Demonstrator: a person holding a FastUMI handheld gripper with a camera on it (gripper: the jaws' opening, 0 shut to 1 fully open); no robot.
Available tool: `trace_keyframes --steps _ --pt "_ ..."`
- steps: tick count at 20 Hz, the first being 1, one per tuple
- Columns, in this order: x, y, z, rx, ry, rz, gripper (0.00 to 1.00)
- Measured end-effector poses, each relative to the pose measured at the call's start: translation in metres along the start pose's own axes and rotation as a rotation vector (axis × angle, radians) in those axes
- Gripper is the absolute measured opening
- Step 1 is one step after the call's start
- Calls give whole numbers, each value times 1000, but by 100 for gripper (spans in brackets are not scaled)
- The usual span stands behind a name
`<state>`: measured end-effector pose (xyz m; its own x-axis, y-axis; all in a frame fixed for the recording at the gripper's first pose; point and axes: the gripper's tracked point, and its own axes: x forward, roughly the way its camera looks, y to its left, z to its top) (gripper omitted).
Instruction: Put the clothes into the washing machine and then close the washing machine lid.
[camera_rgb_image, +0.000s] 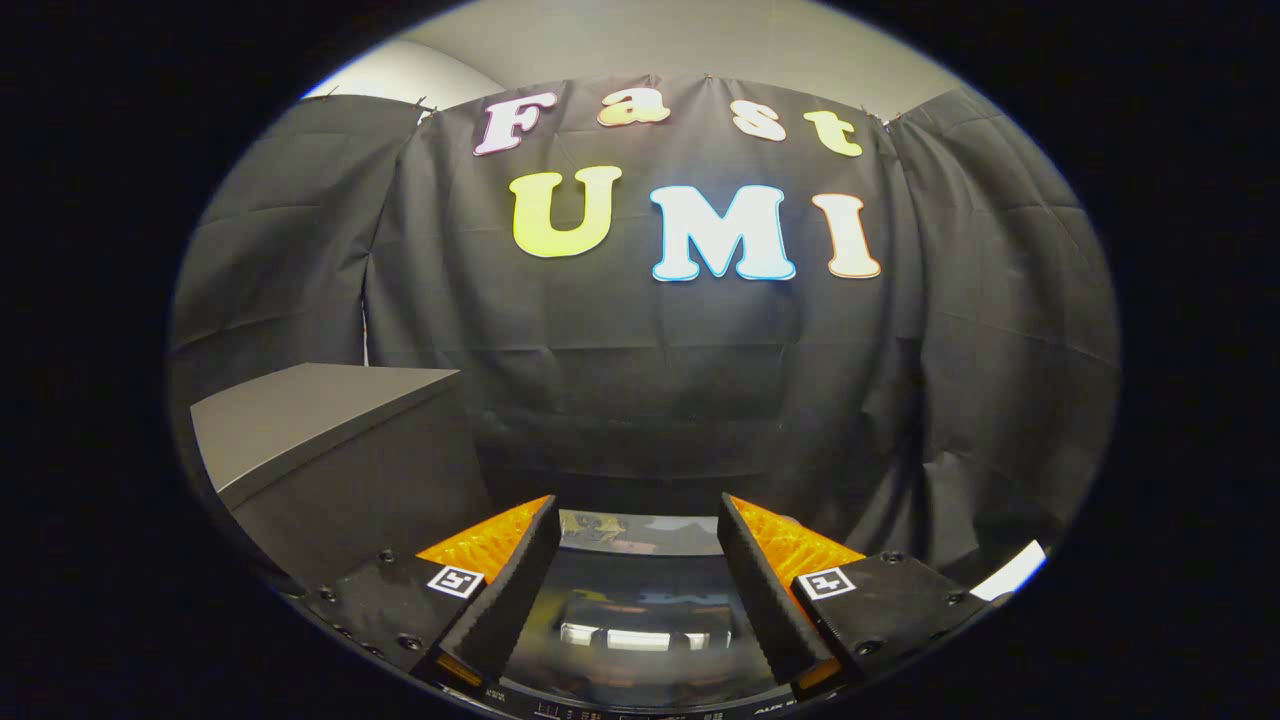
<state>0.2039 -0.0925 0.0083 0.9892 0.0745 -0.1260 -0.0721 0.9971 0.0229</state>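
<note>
The gripper (636, 520) is spread wide, and nothing lies between its fingers (515, 575). Directly beneath and between them lies the washing machine lid (640, 590), a dark glossy panel that mirrors the overhead lights. Whether the lid is shut fully cannot be determined. No clothes are discernible.

Handling judgement: the lid is probably rigid, smooth and slippery; it is better pushed from above or taken at an edge than pinched on its face. Clothes would be soft and light; take hold at a bunched fold.

To the left stands a grey cabinet (330, 440), close beside the machine. The booth's black cloth wall (640, 380) hangs beyond.
</note>
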Motion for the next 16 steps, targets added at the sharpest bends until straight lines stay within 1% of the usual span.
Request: trace_keyframes --steps 8,11,13,16 --pt "-5 1 -3 -10 1 4 98" --pt "-11 4 3 -7 -16 12 98" --pt "-28 13 17 -13 -44 16 98" --pt "-69 19 42 -17 -106 0 98"
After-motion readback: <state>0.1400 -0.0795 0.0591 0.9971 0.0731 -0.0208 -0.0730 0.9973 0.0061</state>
